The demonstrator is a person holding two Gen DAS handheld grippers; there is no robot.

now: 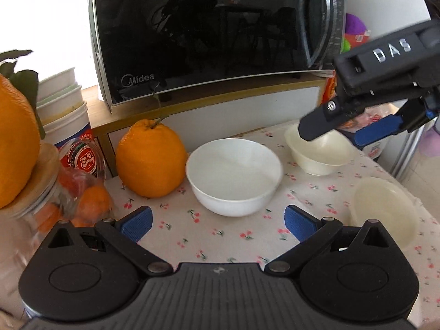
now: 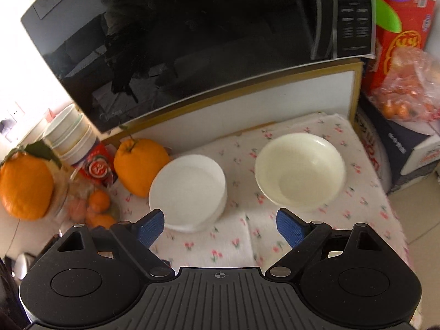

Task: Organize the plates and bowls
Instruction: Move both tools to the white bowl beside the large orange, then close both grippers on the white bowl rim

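Note:
A white bowl [image 1: 233, 176] [image 2: 189, 189] stands upright on the cherry-print tablecloth [image 1: 176, 231], just ahead of my left gripper [image 1: 218, 220]. That gripper is open with nothing between its blue pads. A cream bowl [image 1: 320, 151] [image 2: 299, 170] sits farther back to the right. My right gripper [image 1: 349, 134] [image 2: 221, 225] hovers over it, open and empty, and hides part of its rim in the left wrist view. A second cream bowl [image 1: 385, 211] rests near the table's right edge, beside my left gripper's right finger.
A black microwave [image 1: 206, 35] on a shelf blocks the back. A large orange fruit [image 1: 150, 159] stands left of the white bowl. Stacked paper cups [image 1: 66, 110] and a jar of tangerines [image 1: 82, 198] crowd the left. A bag of oranges [image 2: 407, 93] lies beyond the table's right edge.

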